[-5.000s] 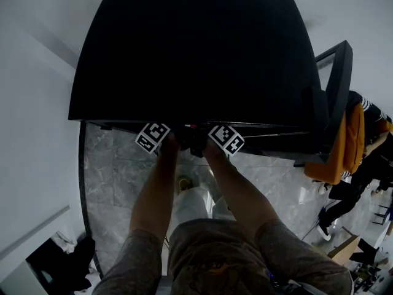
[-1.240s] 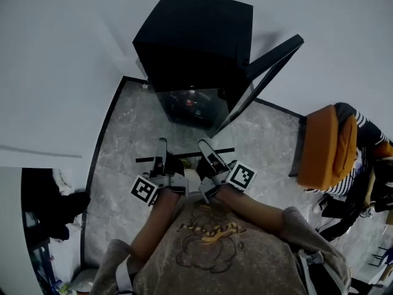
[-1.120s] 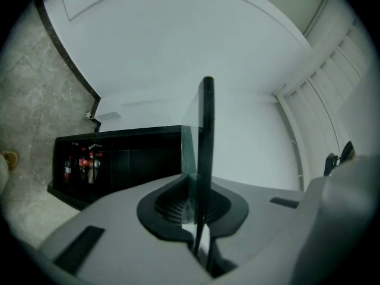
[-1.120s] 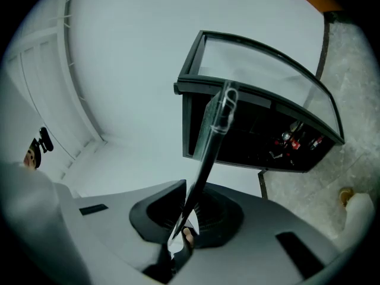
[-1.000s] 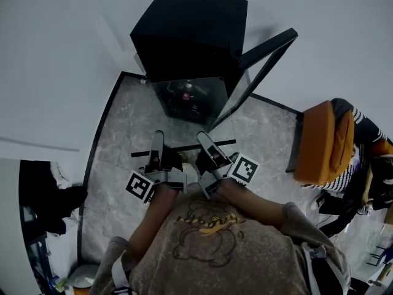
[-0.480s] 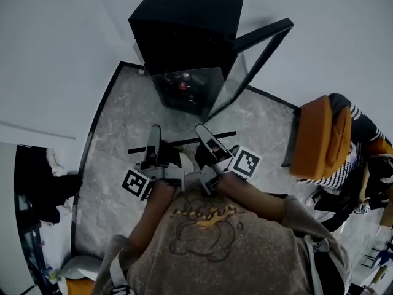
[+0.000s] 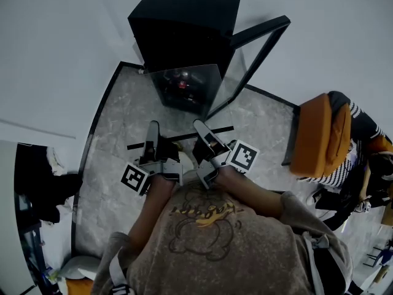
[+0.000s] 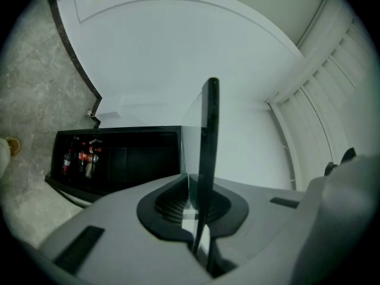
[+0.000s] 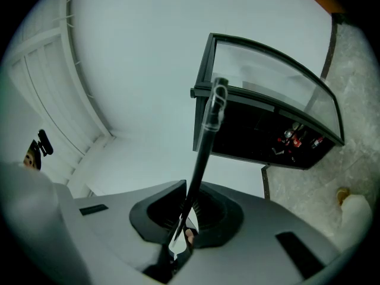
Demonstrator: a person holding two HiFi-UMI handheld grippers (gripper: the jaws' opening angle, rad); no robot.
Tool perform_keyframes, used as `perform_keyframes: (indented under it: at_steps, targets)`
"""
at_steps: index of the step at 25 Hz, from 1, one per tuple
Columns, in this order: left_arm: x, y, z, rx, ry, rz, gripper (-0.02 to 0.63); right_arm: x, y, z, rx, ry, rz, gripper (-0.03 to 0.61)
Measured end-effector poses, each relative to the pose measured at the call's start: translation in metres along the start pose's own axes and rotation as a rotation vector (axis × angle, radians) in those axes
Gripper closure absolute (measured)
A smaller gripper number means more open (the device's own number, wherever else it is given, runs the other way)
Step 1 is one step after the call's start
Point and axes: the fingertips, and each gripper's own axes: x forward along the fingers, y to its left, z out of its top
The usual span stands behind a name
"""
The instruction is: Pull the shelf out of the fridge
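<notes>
The shelf is a clear glass pane (image 7: 187,97) with a black front trim bar (image 7: 181,137), and it is held out in the air in front of the small black fridge (image 7: 184,23). My left gripper (image 7: 151,141) is shut on the trim near its left end. My right gripper (image 7: 205,136) is shut on it near the right end. In the left gripper view the shelf (image 8: 209,129) runs edge-on between the left gripper's (image 8: 199,203) pads. In the right gripper view the shelf (image 9: 205,138) is likewise clamped by the right gripper (image 9: 187,209). Bottles (image 7: 181,83) show inside the fridge.
The fridge's glass door (image 7: 255,48) stands open to the right. An orange bag or jacket (image 7: 319,134) and a person in a striped sleeve (image 7: 362,118) are at the right. Dark bags (image 7: 43,189) lie at the left. The floor (image 7: 110,140) is grey marble, and a white wall is behind the fridge.
Five seconds ago both grippers were at the fridge's front. Now they stand well back from it with the shelf between them. Within the last second the shelf has drifted only slightly.
</notes>
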Motion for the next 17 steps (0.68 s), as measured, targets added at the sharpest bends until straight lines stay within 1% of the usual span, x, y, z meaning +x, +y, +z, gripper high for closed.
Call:
perform_keyframes:
  at_steps: [5, 10, 17]
  targets:
    - [0.0000, 0.0037, 0.0013, -0.001, 0.000, -0.015, 0.594, 0.0027, -0.0011, 0.0006, -0.021, -0.003, 0.013, 0.535]
    - [-0.0001, 0.0041, 0.0017, -0.002, -0.004, -0.021, 0.594, 0.0023, -0.0021, -0.0008, -0.004, -0.010, 0.015, 0.535]
    - [-0.0027, 0.0092, 0.0035, -0.023, -0.020, -0.014, 0.594, 0.0040, -0.0056, -0.0032, 0.001, 0.002, 0.013, 0.535]
